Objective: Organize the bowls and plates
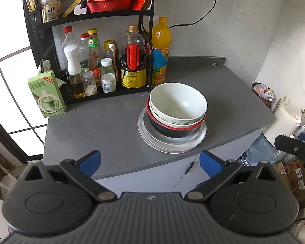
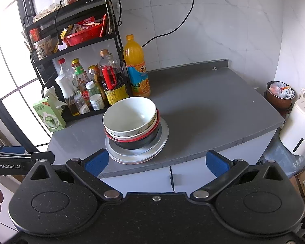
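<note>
One stack of dishes stands on the grey counter [image 1: 103, 134]. A white bowl [image 1: 178, 102] [image 2: 130, 114] sits on top, nested in a red-rimmed black bowl [image 1: 172, 130] [image 2: 136, 142]. Under them lie stacked pale plates [image 1: 172, 144] [image 2: 136, 154]. My left gripper [image 1: 150, 160] is open, held back from the counter's front edge, with nothing between its blue pads [image 1: 91, 160]. My right gripper [image 2: 156, 160] is open too and empty, also short of the edge, the stack ahead and slightly left. Each gripper shows at the edge of the other's view.
A black rack [image 1: 91, 18] with sauce bottles [image 1: 132, 61] fills the back left, an orange juice bottle [image 1: 160, 48] beside it. A green carton [image 1: 46, 94] stands at the left edge. A white appliance [image 2: 296, 126] and boxes sit right of the counter. Cabinet doors [image 2: 170, 179] lie below.
</note>
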Tool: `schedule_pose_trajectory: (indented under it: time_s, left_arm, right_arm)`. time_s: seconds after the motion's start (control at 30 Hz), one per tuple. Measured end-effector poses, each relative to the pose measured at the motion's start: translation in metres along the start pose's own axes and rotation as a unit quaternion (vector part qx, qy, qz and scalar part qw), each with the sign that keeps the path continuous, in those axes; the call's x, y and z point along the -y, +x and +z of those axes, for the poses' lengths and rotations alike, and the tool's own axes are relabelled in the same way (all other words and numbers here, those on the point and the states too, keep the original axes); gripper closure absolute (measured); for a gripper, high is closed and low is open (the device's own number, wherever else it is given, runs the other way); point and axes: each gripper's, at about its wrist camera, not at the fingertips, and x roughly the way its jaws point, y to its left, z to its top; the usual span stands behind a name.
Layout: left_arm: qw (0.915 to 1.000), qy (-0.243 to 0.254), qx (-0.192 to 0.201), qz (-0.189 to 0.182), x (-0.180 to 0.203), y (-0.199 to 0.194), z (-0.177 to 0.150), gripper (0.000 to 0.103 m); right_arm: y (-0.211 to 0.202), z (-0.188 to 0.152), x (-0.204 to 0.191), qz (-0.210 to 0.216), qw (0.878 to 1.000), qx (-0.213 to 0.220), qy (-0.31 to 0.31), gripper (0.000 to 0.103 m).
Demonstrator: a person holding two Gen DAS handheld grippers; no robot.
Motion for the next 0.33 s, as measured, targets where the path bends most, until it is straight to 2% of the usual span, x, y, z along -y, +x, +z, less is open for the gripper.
schedule_pose_trajectory:
  time_s: [0.33]
  left_arm:
    - [1.0000, 0.002, -0.003, -0.001, 0.0081, 0.0042, -0.0009, 0.001]
  right_arm:
    - [-0.0008, -0.0008, 0.0051, 0.004, 1.000, -0.002, -0.001, 0.000]
